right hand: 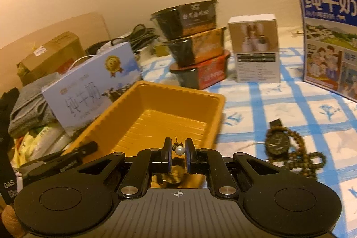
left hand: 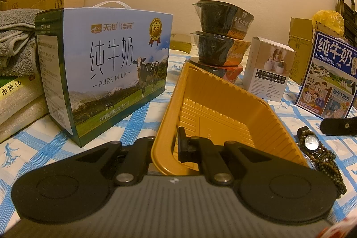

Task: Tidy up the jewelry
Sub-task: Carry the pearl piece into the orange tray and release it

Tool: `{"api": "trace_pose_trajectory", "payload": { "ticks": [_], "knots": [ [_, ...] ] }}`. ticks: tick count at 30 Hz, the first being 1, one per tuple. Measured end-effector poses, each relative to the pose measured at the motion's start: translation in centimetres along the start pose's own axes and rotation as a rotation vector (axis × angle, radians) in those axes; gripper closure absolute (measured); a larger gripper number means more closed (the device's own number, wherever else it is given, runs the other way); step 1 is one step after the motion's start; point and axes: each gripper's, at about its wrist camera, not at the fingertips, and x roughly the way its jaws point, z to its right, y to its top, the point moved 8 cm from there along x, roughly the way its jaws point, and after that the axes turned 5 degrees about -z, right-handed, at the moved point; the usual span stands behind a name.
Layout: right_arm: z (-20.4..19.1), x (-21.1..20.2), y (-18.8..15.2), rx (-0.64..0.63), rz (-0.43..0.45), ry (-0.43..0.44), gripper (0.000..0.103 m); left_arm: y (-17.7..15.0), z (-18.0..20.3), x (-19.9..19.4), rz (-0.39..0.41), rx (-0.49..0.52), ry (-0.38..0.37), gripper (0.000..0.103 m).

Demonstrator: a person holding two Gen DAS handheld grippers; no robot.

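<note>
A gold plastic tray [left hand: 223,108] stands tilted on the checked cloth, and nothing shows inside it. My left gripper [left hand: 166,146] is shut on its near rim, one finger [left hand: 184,144] inside the wall and the other outside. Over the tray's [right hand: 169,104] near edge, my right gripper [right hand: 178,150] is shut on a small pearl piece [right hand: 179,150] with a dark metal bit on top. A dark wristwatch [right hand: 276,144] and a string of brown beads [right hand: 301,153] lie on the cloth right of the tray; the left wrist view also shows the watch [left hand: 311,142] and the beads [left hand: 330,168].
A pale blue milk carton [left hand: 107,73] stands left of the tray. Behind it are stacked black food bowls [left hand: 221,37], a small white box [left hand: 267,68] and a dark blue milk box [left hand: 330,75]. Towels [left hand: 15,44] and cardboard boxes lie far left. A black studded part [left hand: 339,126] shows at the right edge.
</note>
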Motion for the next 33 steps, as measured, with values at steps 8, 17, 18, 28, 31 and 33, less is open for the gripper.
{"api": "trace_pose_trajectory", "payload": {
  "ticks": [8,17,18,28,31,33],
  "knots": [
    [-1.7,2.1,-0.6,0.003,-0.04,0.055,0.091,0.0,0.0,0.0,0.0,0.0,0.0,0.097],
    [-3.2,5.4,-2.3,-0.034,-0.12,0.068,0.092,0.0,0.1,0.0,-0.001,-0.001,0.0,0.097],
    [-3.4,5.8,-2.5,-0.042,-0.129,0.07,0.092,0.0,0.1,0.0,0.0,0.0,0.001,0.097],
    [-4.7,7.6,-4.1,-0.14,-0.16,0.02,0.091,0.0,0.1,0.0,-0.003,-0.004,0.001,0.096],
    [-4.5,7.6,-4.1,-0.117,-0.154,0.027,0.085,0.0,0.1,0.1,-0.003,-0.004,0.0,0.096],
    [-4.6,7.2,-3.9,-0.112,-0.137,0.03,0.077,0.0,0.1,0.0,-0.003,-0.003,0.0,0.096]
  ]
}}
